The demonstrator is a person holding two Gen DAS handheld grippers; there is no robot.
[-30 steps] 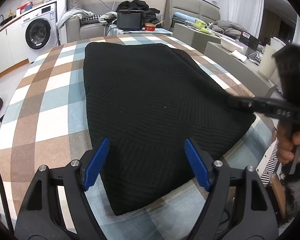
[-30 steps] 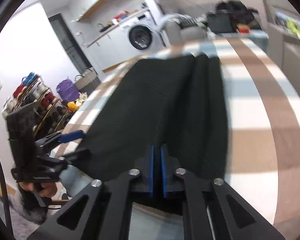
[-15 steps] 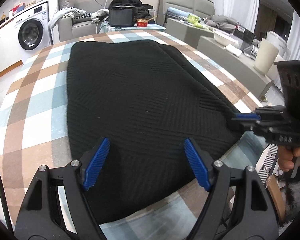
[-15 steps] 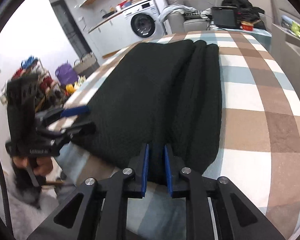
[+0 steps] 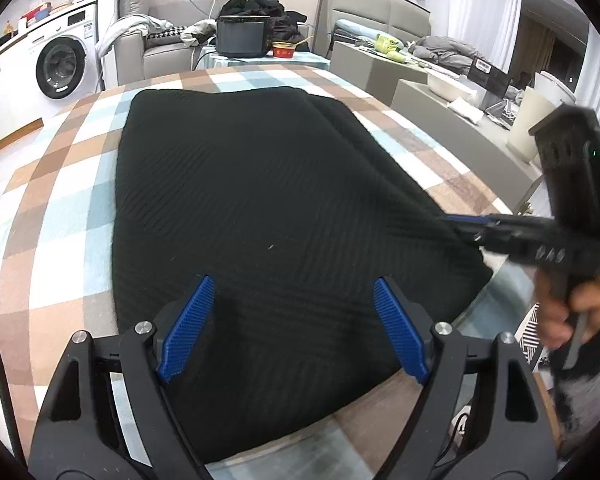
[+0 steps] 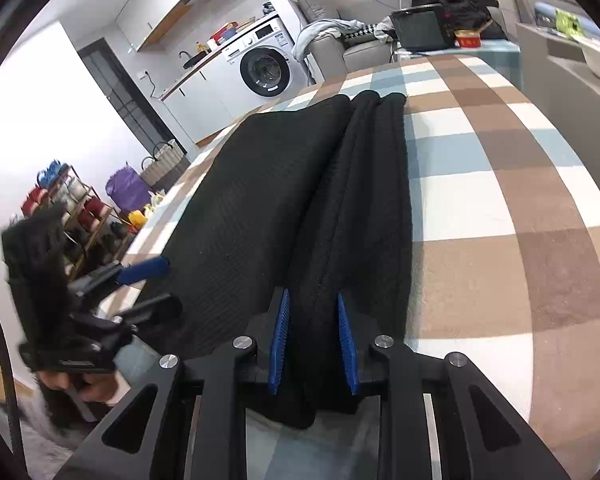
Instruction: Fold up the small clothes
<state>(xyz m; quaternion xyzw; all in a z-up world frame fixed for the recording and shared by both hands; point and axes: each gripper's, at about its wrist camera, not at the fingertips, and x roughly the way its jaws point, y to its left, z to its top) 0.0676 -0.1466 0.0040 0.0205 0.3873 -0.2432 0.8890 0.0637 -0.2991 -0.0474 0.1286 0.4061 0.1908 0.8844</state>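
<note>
A black knit garment (image 5: 240, 184) lies flat on the checked tablecloth (image 5: 60, 220), with a long fold along its right side (image 6: 364, 184). My left gripper (image 5: 293, 284) hovers open over the garment's near edge, nothing pinched between its blue pads. My right gripper (image 6: 312, 296) sits at the near end of the fold. Its jaws are opening, the folded fabric lies loose between the pads. From the left wrist view the right gripper (image 5: 456, 224) reaches the garment's right corner, held by a hand (image 5: 572, 312). The left gripper (image 6: 166, 284) shows at the garment's left edge.
A black box (image 5: 242, 36) and a red bowl (image 5: 283, 50) stand at the table's far end. Beyond are a sofa with clothes (image 5: 156, 36), a washing machine (image 5: 62, 64) and grey blocks (image 5: 440, 120) to the right. A shelf rack (image 6: 72, 208) stands off the table's left side.
My right gripper's pads have parted from tightly shut to a clear gap around the fold and it has sunk toward the table. My left gripper slid a little along the near edge, still open.
</note>
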